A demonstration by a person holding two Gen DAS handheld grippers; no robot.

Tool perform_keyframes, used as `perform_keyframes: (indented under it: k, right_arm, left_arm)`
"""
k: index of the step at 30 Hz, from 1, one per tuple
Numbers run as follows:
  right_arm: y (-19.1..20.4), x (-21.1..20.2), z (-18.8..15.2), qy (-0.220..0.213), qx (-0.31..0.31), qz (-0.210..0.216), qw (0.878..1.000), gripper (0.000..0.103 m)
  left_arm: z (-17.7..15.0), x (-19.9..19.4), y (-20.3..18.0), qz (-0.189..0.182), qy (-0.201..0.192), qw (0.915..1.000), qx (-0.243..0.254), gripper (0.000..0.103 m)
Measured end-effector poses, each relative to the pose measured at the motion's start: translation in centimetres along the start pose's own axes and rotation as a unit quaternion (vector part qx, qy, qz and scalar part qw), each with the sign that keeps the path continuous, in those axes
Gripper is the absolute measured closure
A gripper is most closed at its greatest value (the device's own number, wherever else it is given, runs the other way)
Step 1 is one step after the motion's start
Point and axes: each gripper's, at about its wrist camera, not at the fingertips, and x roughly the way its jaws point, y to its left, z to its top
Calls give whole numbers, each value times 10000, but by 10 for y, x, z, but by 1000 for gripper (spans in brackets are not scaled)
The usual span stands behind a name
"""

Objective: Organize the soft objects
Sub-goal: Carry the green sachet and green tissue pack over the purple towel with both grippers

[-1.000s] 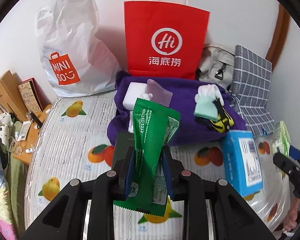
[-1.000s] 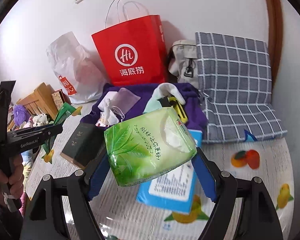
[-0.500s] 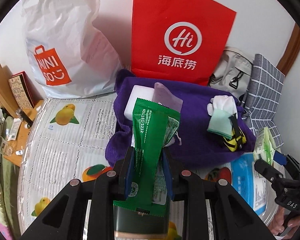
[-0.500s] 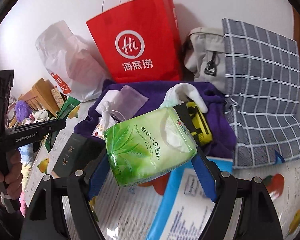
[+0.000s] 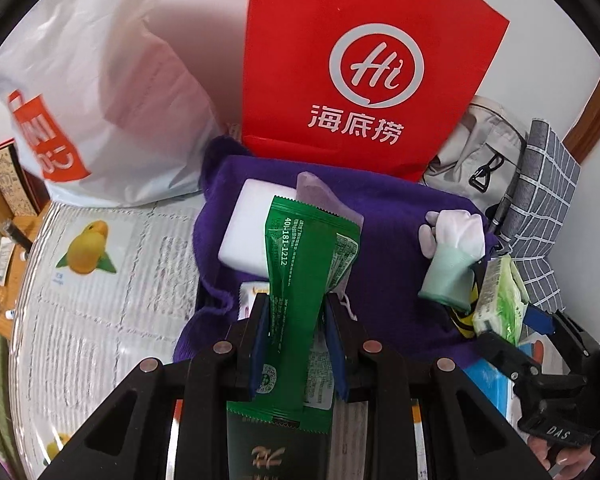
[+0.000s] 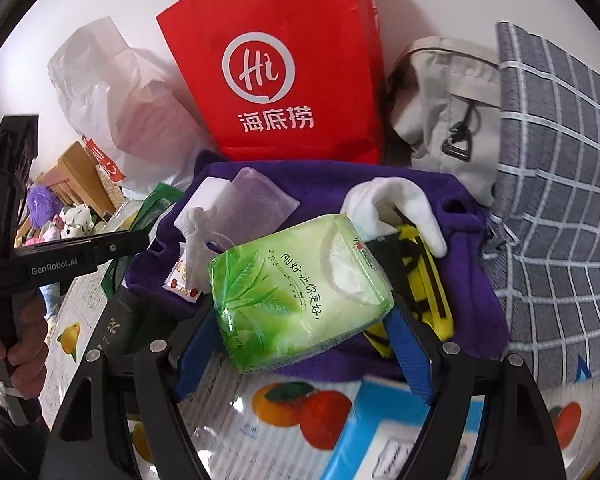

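A glossy green sachet (image 5: 300, 280) is pinched upright by the left gripper (image 5: 298, 344), long axis vertical. A green tissue pack (image 6: 300, 292), tilted, is clamped across the right gripper (image 6: 300, 344) above the purple cloth (image 6: 472, 280).

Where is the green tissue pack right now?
Right wrist view: green tissue pack clamped in the right gripper, above the purple cloth's front edge.

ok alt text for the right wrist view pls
The right hand-held gripper clamps a green tissue pack above a purple cloth strewn with small items. A red paper bag stands behind against the wall.
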Motion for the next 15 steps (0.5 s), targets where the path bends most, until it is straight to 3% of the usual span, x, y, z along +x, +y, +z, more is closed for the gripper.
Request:
perform_keyframes:
  k: [15]
  right_arm:
    - [4,29,22,217,-573,-249,9978,24]
  left_arm:
    - [26,32,-8,-176,31,9998,-30,77]
